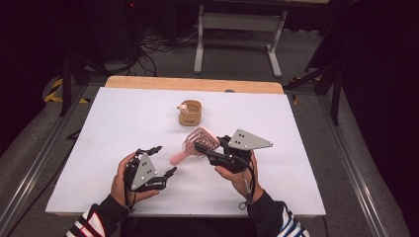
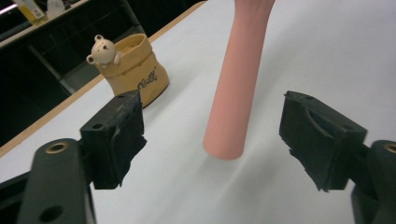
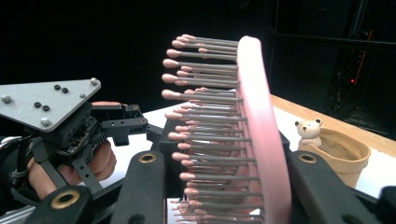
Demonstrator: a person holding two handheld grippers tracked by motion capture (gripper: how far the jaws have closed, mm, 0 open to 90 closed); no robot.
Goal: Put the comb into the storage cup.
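Note:
A pink hairbrush [image 1: 197,142] is held at its bristled head [image 3: 224,130] by my right gripper [image 1: 205,148], shut on it near the table's middle. Its pink handle [image 2: 236,88] slants down to the white table, the tip [image 1: 175,159] pointing at my left gripper [image 1: 160,160]. The left gripper [image 2: 210,140] stands open, its jaws on either side of the handle's end without touching it. A tan pot with a small bear figure on its rim [image 1: 190,112] stands behind the brush, also seen in the left gripper view [image 2: 133,67] and the right gripper view [image 3: 336,149].
The white table top [image 1: 123,123] has a wooden strip along its far edge [image 1: 192,83]. Beyond it are a grey floor, cables and a white desk frame [image 1: 237,34]. Metal rails run along both sides of the table.

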